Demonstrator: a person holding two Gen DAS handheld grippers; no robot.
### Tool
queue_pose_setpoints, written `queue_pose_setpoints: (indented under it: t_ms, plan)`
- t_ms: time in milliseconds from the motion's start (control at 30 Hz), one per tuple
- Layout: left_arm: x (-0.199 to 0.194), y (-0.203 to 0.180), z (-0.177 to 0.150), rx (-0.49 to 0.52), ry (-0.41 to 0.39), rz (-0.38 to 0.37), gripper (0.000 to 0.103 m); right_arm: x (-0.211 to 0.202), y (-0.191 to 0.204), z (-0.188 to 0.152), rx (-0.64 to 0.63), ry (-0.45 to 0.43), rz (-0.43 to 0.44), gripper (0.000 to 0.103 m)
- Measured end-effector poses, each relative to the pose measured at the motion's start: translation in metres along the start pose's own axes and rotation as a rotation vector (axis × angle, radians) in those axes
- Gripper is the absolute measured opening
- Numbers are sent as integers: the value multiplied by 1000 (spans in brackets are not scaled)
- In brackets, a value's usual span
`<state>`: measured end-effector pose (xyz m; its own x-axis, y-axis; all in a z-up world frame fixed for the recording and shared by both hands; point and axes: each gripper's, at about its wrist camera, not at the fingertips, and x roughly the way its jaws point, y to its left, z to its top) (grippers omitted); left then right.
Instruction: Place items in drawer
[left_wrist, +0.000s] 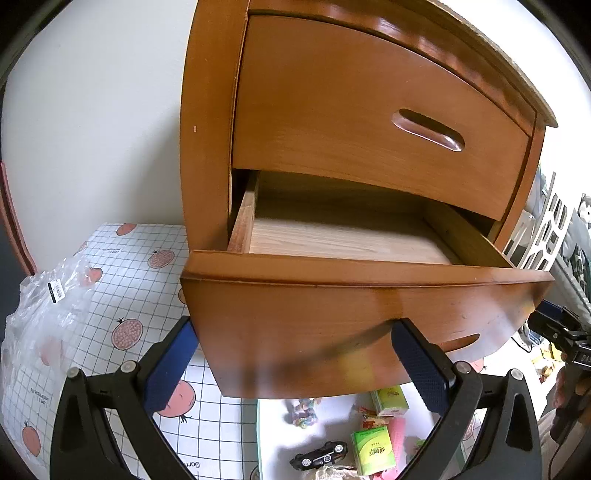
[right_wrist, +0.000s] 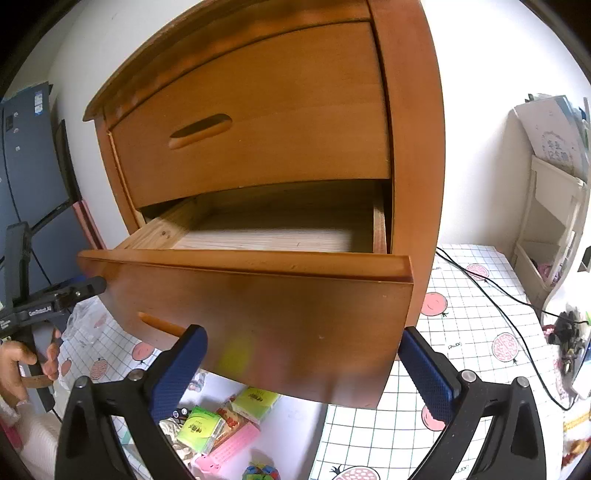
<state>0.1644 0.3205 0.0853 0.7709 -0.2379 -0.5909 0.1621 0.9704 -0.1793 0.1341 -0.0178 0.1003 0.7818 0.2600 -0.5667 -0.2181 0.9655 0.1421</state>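
Observation:
The wooden nightstand's lower drawer (left_wrist: 354, 240) (right_wrist: 280, 236) is pulled out and its pale floor is bare. The upper drawer (left_wrist: 369, 122) is closed. Below the drawer front, on a white sheet (left_wrist: 273, 435), lie a black toy car (left_wrist: 319, 456), green tissue packs (left_wrist: 371, 450) (right_wrist: 201, 428), a pink item (right_wrist: 229, 448) and small colourful pieces (left_wrist: 304, 411). My left gripper (left_wrist: 295, 365) is open just in front of the drawer front, holding nothing. My right gripper (right_wrist: 303, 369) is open likewise, above the items.
A grid-patterned fruit mat (left_wrist: 136, 266) covers the floor. A crumpled clear plastic bag (left_wrist: 48, 306) lies at the left. A black cable (right_wrist: 498, 295) crosses the mat on the right, near a white shelf (right_wrist: 546, 221). A hand (right_wrist: 14, 365) holds the left gripper's handle.

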Motion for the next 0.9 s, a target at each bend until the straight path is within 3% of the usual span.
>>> queue_pose_setpoints:
  t_ms: [267,467,600,900]
  plan:
    - [-12,13,-17,-175,-15,14,103,-6,2,-16,33,8,-35,103]
    - [-18,12,-46,-313,64,-1,103,-7,1,-44,147,71,-8,103]
    - [-9,-6,-75,-284,189,79,103,1,5,-70,182,166,0,103]
    - [21,-23,-130,-345,450,86,103,29,44,-113,77,364,92,101]
